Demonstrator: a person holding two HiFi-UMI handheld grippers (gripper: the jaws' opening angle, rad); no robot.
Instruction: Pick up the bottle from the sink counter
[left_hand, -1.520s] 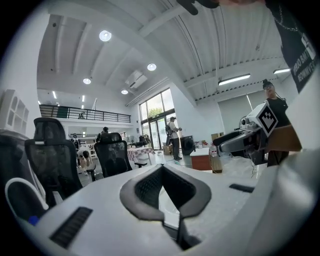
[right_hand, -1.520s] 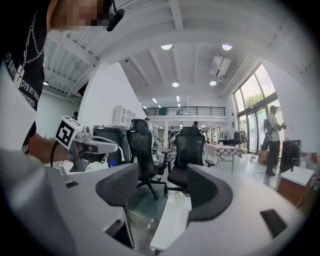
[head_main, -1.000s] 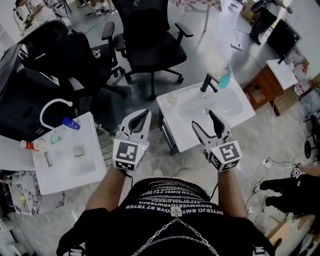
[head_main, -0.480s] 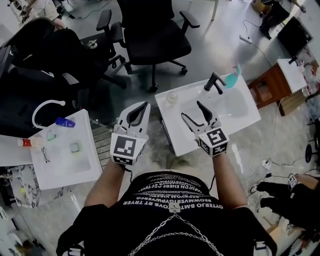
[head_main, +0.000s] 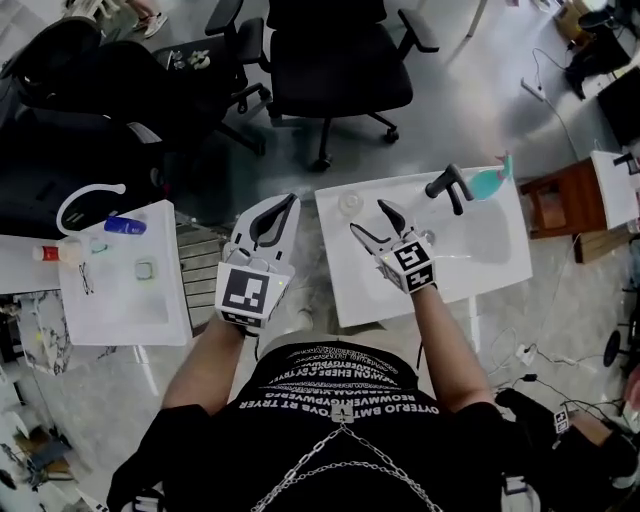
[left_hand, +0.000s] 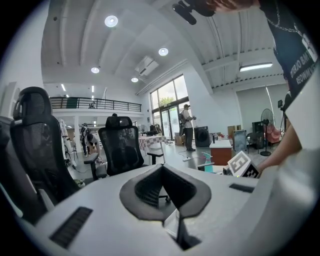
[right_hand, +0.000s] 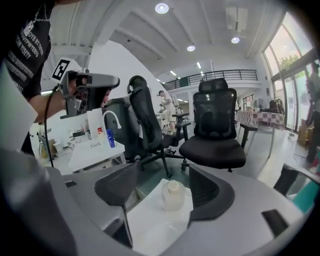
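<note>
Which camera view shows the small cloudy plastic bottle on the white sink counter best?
The right gripper view: the small cloudy plastic bottle sits close and central, cap and rounded body clear. The head view shows it only as a tiny pale spot; the left gripper view misses it.

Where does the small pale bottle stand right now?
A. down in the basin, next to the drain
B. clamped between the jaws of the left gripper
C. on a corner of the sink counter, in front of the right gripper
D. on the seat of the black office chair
C: the bottle stands on a corner of the sink counter, ahead of the right gripper, whose jaws are opening and do not touch it.
</note>
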